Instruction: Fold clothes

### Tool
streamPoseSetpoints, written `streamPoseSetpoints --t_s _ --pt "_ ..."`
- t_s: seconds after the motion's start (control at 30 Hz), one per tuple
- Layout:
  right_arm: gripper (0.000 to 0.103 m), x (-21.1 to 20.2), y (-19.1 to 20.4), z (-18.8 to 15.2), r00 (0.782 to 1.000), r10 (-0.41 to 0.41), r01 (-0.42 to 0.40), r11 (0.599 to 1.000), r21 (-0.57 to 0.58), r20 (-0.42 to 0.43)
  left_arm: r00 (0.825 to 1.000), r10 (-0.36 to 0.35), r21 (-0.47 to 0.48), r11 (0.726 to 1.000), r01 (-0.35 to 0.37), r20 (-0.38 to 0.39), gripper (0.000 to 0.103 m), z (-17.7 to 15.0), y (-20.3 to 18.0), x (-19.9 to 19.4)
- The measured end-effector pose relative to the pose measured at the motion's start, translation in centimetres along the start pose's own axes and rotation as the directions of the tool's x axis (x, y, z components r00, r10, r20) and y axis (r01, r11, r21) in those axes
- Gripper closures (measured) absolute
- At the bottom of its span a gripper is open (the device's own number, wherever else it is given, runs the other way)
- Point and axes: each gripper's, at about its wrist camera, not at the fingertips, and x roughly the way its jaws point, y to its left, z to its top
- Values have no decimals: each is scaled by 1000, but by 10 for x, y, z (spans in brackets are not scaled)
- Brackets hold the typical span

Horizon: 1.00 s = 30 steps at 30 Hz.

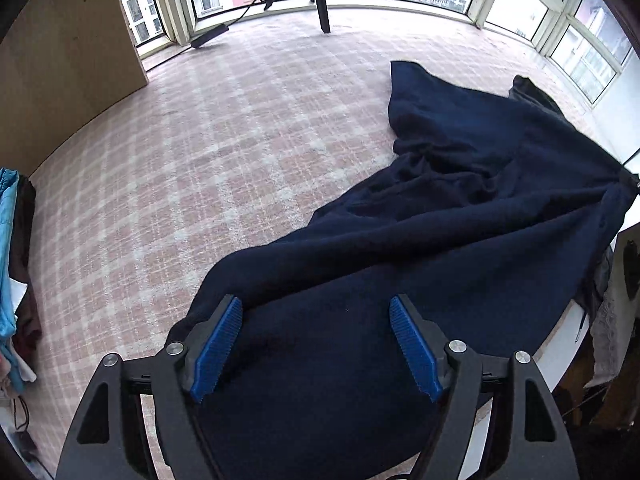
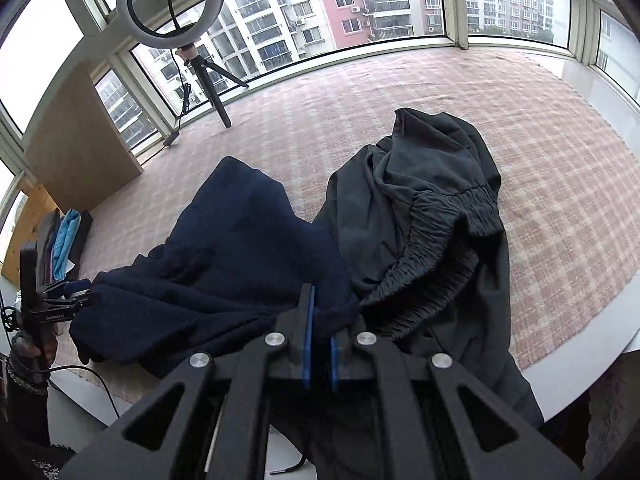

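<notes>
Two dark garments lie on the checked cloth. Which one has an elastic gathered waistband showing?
The dark grey garment, lying right of the navy garment in the right wrist view: its ruched waistband is visible. The navy one shows only plain fabric.

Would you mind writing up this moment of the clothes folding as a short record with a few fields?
surface: checked pink cloth over a table
main garment: navy garment, spread out and creased
second garment: dark grey trousers with an elastic waistband, bunched beside the navy one
left gripper: open, over the navy garment, pads not pressing it
right gripper: shut on the navy garment's edge
background: ring light on a tripod, stack of clothes at the table's far left
</notes>
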Motion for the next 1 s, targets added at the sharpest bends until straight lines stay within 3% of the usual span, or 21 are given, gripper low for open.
streamPoseSetpoints --t_s 0.13,0.27,0.37,0.5,0.57,0.63,0.7,0.73,0.77,0.83,0.87,0.9,1.0 --pt "97 -15 5 4 995 84 -86 996 29 50 1000 -26 9 1000 26 0 29 -1 -1 -6" --pt "97 -17 32 14 994 65 -62 997 -39 89 997 -9 34 999 7 77 29 17 -9 -32" --pt "97 -3 64 25 983 154 -149 987 -52 104 990 20 27 999 -24 142 29 27 -2 -55" --pt "97 38 137 32 942 326 -320 944 -82 75 976 96 -67 994 -85 194 29 18 39 -81" --pt "97 70 202 15 909 416 -417 899 -135 -34 967 136 -117 987 -113 215 29 12 61 -93" --pt "97 90 268 -20 831 511 -553 804 -220 -221 962 178 -184 973 -141 205 29 -6 89 -97" --pt "96 95 325 -60 752 520 -649 692 -316 -405 967 174 -236 963 -127 187 29 -22 112 -96" --pt "96 92 337 -73 747 501 -655 666 -356 -437 970 164 -245 962 -117 178 29 -27 117 -93" --pt "93 87 341 -83 757 478 -645 654 -395 -445 973 154 -252 961 -109 169 29 -32 122 -90" --pt "76 79 325 -87 761 471 -640 660 -394 -446 978 148 -225 968 -113 148 29 -35 117 -82" --pt "59 75 310 -84 765 471 -633 675 -378 -440 981 135 -204 973 -105 140 29 -35 113 -77" --pt "50 71 292 -78 779 467 -615 701 -362 -419 985 111 -184 979 -86 132 29 -34 106 -71" --pt "49 62 236 -57 837 428 -530 788 -312 -341 994 33 -132 991 -20 100 29 -24 85 -52"
